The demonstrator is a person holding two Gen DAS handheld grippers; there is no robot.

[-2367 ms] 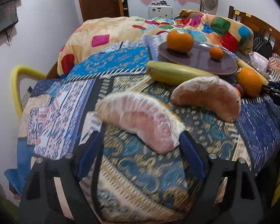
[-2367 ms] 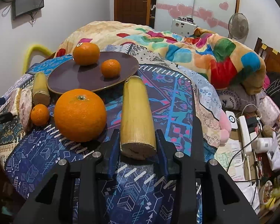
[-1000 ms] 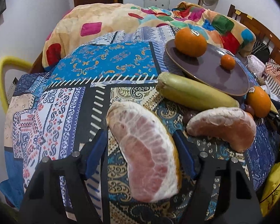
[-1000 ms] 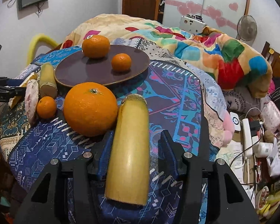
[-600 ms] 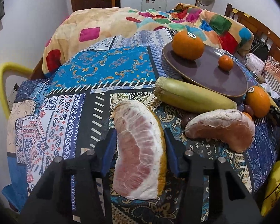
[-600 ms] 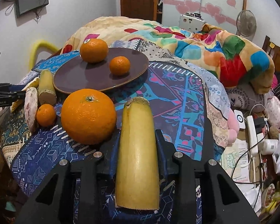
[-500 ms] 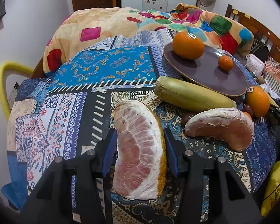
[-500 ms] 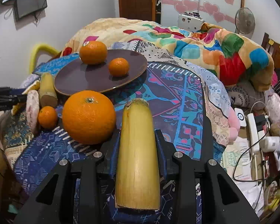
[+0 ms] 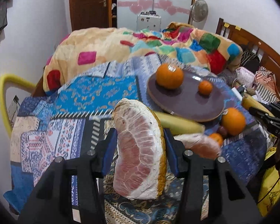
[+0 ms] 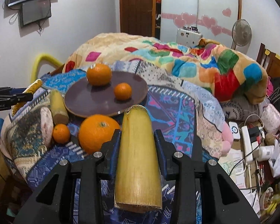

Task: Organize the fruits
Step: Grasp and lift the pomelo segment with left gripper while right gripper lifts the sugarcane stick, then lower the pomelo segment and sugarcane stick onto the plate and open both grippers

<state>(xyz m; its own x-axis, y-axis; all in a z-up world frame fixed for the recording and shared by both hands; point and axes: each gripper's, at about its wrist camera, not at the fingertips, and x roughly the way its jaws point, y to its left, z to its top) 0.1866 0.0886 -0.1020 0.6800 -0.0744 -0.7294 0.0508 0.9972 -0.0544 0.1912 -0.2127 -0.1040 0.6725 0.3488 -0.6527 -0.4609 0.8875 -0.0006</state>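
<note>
We are in a home bedroom. We see a bed with a patchwork quilt (image 10: 177, 59), a wooden headboard (image 9: 252, 43), a wardrobe with heart stickers (image 10: 196, 9), and a standing fan (image 10: 241, 30).

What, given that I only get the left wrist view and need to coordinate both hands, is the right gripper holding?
Observer: The right gripper is shut on a yellow stalk piece, which is held lengthwise with its cut end toward the camera.
Operator: My pomelo wedge hides part of the other stalk. How does it lie?
Observer: The second stalk piece lies just left of the plate. Its cut end points at a small loose orange.
Operator: What is past the bed's right edge?
Observer: A white power strip with cables plugged in lies among the clutter below.
</note>
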